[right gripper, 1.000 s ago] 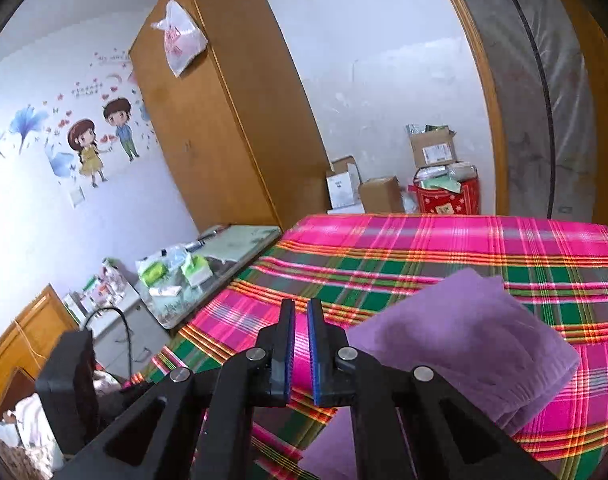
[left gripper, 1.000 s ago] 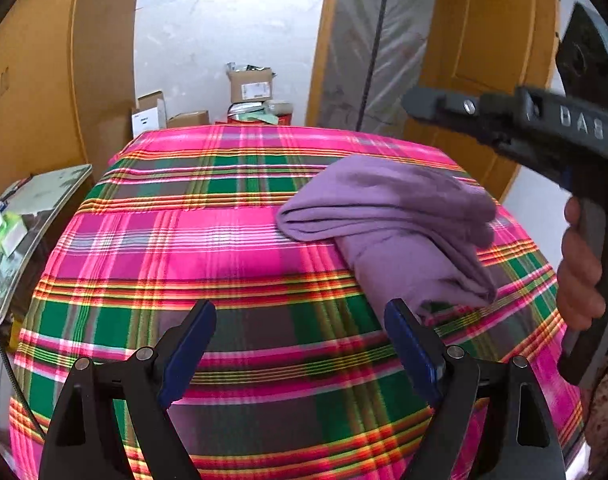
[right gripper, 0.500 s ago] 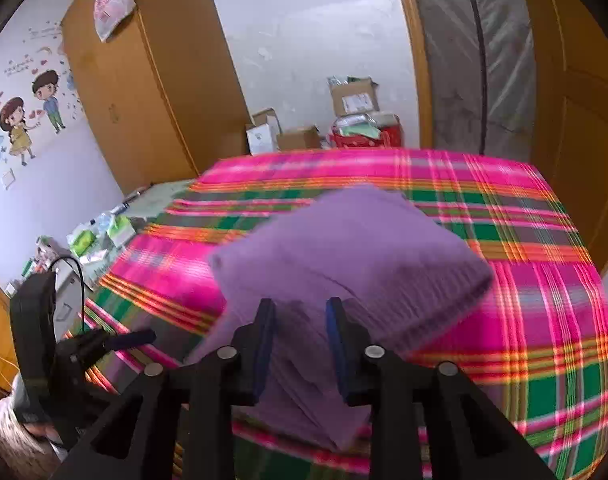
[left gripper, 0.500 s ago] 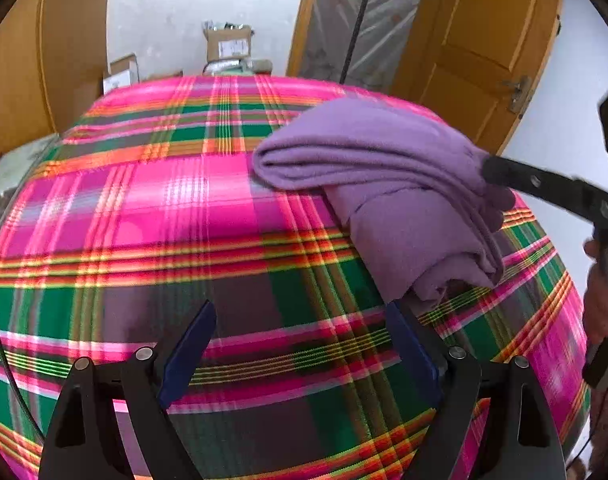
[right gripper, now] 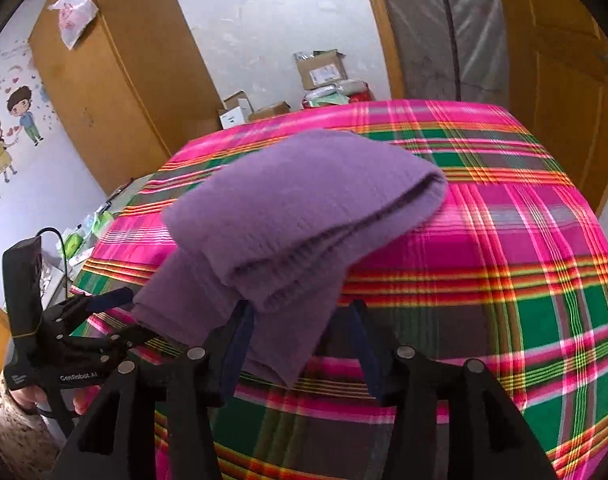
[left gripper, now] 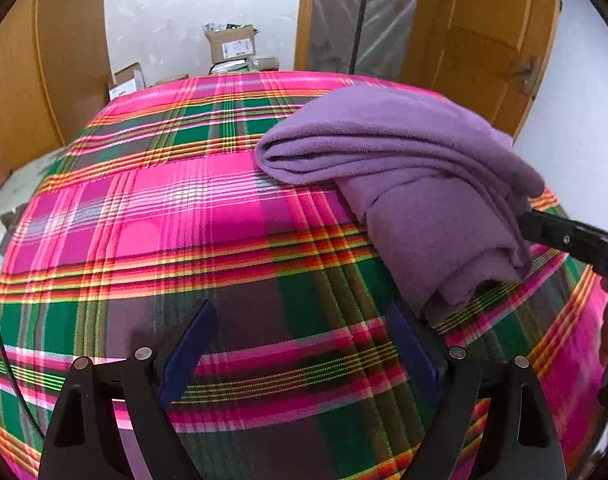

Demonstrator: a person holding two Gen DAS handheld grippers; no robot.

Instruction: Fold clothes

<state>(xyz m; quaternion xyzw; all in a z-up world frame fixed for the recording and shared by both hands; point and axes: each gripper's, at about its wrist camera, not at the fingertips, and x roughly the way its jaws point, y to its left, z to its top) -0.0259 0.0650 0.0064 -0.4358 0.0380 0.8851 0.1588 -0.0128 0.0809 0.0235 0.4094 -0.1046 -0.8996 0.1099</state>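
Plaid cloth [left gripper: 208,216], pink and green, spread wide over the flat top and falling away at the far and right edges; plenty of bare room to the left of the load, less toward the right edge. Purple garment [left gripper: 403,168] bunched in thick layers on the right half, one rounded fold facing left, a looser tail trailing toward the near side. Soft, fleecy and light by the look of it, limp rather than stiff, likely to sag and slide out of shape if lifted by one layer only; best taken at a corner or along the doubled edge, both layers pinched together. Already folded over several times, so either a near-finished bundle or one due to be shaken out and squared; impossible to settle from here. Left gripper [left gripper: 300,356] spread wide, holding nothing, low over bare plaid just beside the tail. Right gripper [right gripper: 300,344] also parted, its fingers straddling the hanging end of the garment without visibly pinching it.
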